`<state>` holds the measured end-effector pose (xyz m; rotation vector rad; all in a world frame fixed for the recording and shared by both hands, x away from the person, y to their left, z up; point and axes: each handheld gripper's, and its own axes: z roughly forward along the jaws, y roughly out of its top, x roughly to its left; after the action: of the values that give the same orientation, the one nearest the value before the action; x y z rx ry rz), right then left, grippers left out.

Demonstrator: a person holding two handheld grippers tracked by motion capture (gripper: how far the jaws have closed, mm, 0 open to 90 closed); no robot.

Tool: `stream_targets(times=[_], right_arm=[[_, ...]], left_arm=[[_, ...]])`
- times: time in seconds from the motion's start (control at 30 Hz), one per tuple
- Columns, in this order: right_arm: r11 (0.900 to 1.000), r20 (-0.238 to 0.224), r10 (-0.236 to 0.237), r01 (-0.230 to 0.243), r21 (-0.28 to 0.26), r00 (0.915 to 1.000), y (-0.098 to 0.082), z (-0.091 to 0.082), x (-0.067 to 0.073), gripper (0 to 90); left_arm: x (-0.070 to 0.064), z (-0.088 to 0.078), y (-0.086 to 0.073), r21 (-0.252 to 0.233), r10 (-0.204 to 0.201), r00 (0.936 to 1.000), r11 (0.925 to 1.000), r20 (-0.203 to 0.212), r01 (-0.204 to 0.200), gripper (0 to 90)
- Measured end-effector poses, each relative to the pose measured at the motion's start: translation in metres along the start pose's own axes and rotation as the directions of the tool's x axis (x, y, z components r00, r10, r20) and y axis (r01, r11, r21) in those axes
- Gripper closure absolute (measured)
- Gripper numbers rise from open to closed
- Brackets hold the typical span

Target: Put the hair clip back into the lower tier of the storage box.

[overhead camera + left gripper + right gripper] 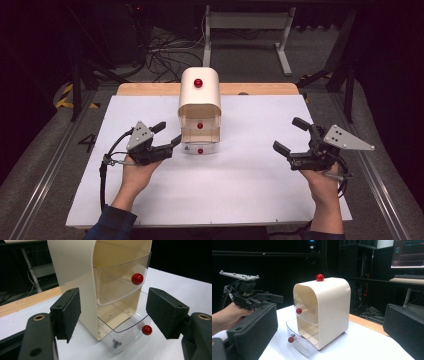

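Observation:
A cream cabinet [200, 100] with a red knob [199, 82] on its top stands at the middle of the white table. It has two clear drawers with red knobs. The upper drawer [117, 282] is pushed in. The lower drawer [125, 337] is pulled out, and small dark screws [116, 342] lie in it. My left gripper [170, 132] is open just left of the drawers' front, its jaws apart from the cabinet and with nothing between them. My right gripper [285, 133] stands open well to the right, empty and pointing at the cabinet [332, 307].
The white table sheet [240, 185] lies over a wooden board [260, 89] whose far edge shows behind the cabinet. A white desk frame [245, 30] and cables sit on the floor beyond. Dark equipment and a monitor [409, 253] are in the background.

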<state>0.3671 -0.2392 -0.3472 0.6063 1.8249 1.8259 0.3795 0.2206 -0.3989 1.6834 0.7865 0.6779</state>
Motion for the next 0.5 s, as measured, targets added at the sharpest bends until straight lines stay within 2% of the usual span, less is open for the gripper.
stream_targets(times=[0.2,0.5], right_arm=[[1.0,-0.002,-0.001,0.001,0.001,1.0,0.0,0.0,0.0,0.1],[1.0,-0.003,-0.001,0.001,-0.002,1.0,-0.001,0.0,0.0,0.0]], left_arm=[[0.0,-0.003,0.001,-0.009,0.005,1.0,0.9999,-0.003,-0.006,26.8],[0.004,-0.013,0.002,-0.031,-0.011,0.9999,0.9995,-0.007,0.01,21.9]])
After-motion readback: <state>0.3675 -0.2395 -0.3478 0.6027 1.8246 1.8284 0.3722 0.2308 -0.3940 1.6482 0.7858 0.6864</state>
